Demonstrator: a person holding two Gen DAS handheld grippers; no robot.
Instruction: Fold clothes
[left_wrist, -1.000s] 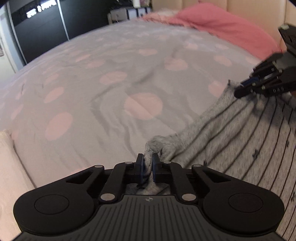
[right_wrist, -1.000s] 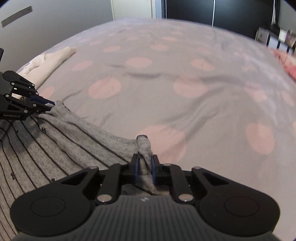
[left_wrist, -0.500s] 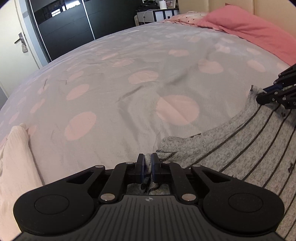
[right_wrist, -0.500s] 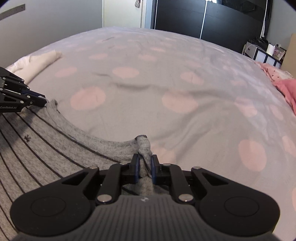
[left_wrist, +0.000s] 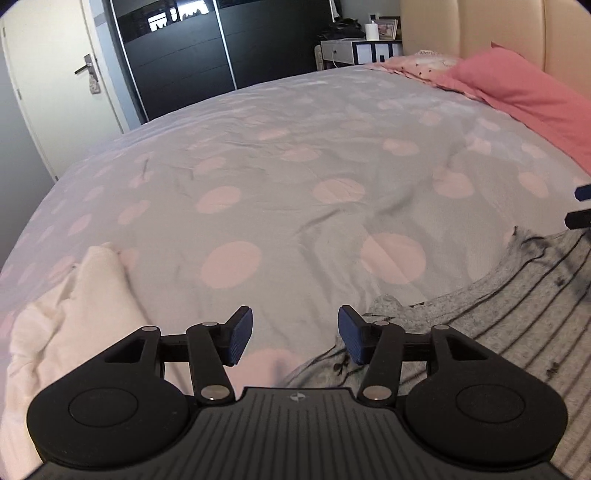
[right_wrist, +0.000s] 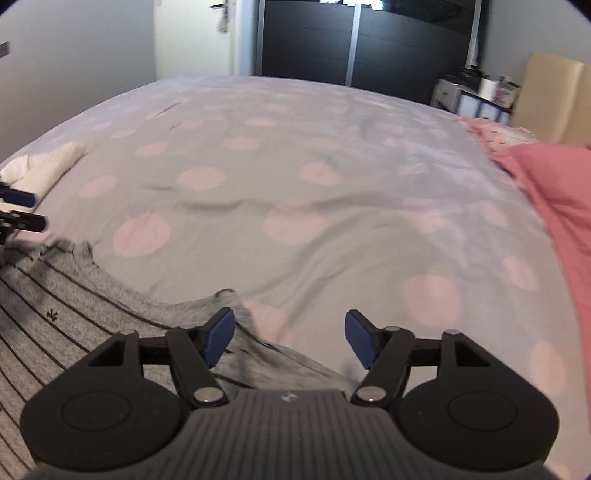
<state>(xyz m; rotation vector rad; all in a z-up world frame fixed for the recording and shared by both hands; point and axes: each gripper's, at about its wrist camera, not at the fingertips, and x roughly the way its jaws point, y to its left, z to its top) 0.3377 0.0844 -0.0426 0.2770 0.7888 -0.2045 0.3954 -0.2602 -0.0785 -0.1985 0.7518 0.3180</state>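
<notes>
A grey garment with thin dark stripes (left_wrist: 517, 306) lies flat on the spotted bed cover (left_wrist: 280, 192), filling the lower right of the left wrist view and the lower left of the right wrist view (right_wrist: 55, 306). My left gripper (left_wrist: 295, 338) hangs just above the garment's near left corner, its jaws opening with nothing pressed between the blue pads. My right gripper (right_wrist: 290, 338) hovers over the garment's right corner, jaws also opening, cloth lying loose below them. Each gripper's fingertips show at the edge of the other's view.
A cream folded cloth (left_wrist: 77, 314) lies at the left edge of the bed. Pink pillows (left_wrist: 524, 92) sit at the headboard end on the right. A dark wardrobe (left_wrist: 207, 51), a door and a small side unit stand beyond the bed.
Both grippers were shut on corners of the striped garment; both have let go and lifted, and the garment now lies flat on the cover.
</notes>
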